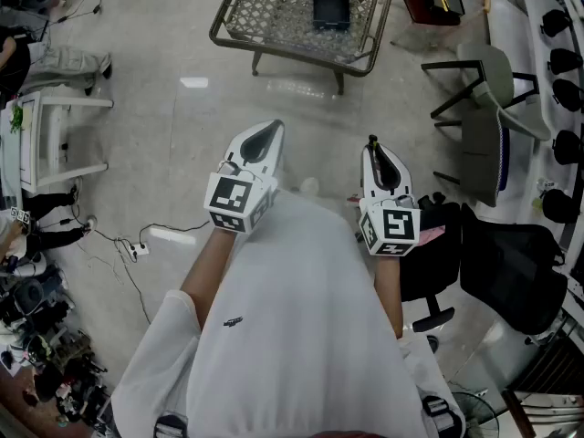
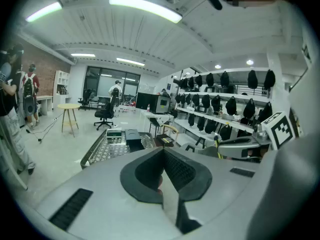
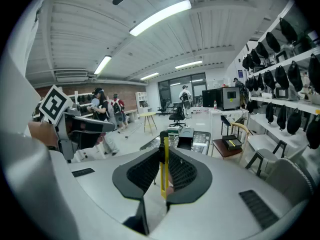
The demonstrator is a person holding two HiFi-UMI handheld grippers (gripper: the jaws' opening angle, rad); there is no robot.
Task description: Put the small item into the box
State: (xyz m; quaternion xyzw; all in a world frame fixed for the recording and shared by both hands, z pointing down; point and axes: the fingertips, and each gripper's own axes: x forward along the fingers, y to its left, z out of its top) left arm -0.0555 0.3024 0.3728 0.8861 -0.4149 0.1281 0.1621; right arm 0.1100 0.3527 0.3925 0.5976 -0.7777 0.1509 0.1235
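1. Far left on the floor: a white power strip (image 1: pixel 139 249), its cable trailing across the tiles.
2. Left gripper (image 1: pixel 266 138) is held out in front of the person and points ahead, jaws pressed together. Its cube carries a black-and-white square marker.
3. Centre, ahead: a mesh table (image 1: pixel 274 51) with a dark box (image 1: pixel 330 7) on top, well apart from both grippers.
4. Right gripper (image 1: pixel 378 158) is level with the left. Its jaws are clamped on a thin yellow stick (image 3: pixel 164 166), upright, with its black tip poking past them. Its cube bears a similar marker.
5. Right: a grey chair (image 1: pixel 484 108), then a black office chair (image 1: pixel 511 272).
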